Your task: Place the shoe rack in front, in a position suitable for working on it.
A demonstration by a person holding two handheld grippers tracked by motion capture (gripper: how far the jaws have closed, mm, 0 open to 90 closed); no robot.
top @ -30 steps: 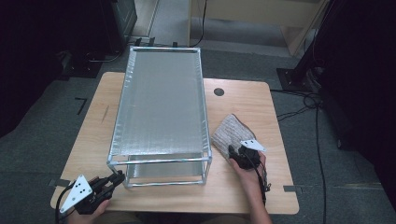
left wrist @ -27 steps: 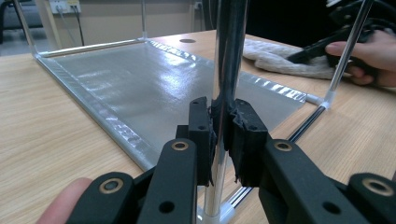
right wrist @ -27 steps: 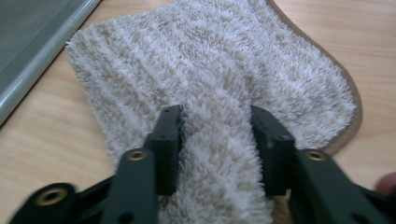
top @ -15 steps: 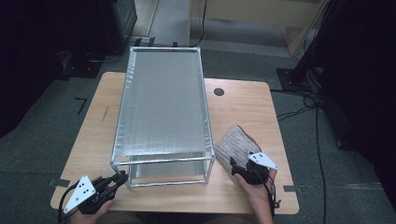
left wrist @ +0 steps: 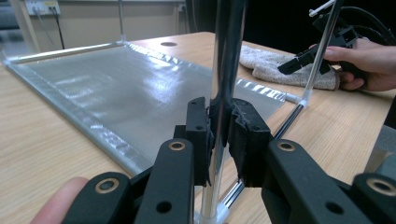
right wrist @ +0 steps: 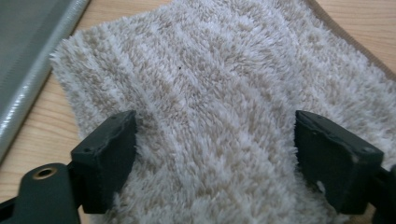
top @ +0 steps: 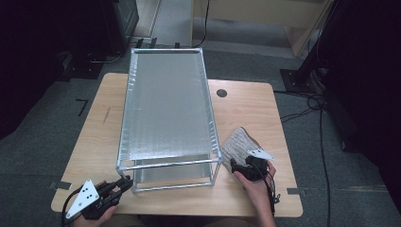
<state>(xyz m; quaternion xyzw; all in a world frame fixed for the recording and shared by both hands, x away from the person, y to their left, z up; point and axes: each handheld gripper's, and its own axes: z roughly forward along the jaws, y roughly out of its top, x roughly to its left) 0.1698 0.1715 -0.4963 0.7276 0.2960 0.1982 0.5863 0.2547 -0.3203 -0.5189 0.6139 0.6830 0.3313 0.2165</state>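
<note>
Left fingers (left wrist: 201, 135) clamped on rack post (left wrist: 223, 70); right gripper (right wrist: 215, 154) spread over towel (right wrist: 224, 93); wooden table (top: 246, 109)

The high camera is looking forward and down from above the person's side, taking in the whole surface (top: 246, 109) with the metal rack (top: 168, 109) running from near edge to far edge. The left hand-held gripper (left wrist: 219, 135) is carrying a camera sitting very close at the near left corner of the surface, facing along the rack's lower shelf toward the far right corner. The right hand-held gripper (right wrist: 215, 144) is carrying one hovering just over the towel (right wrist: 224, 93) near the right edge, looking down. The towel is appearing in all three views, and the left gripper view is also catching the right hand-held gripper beside it.
</note>
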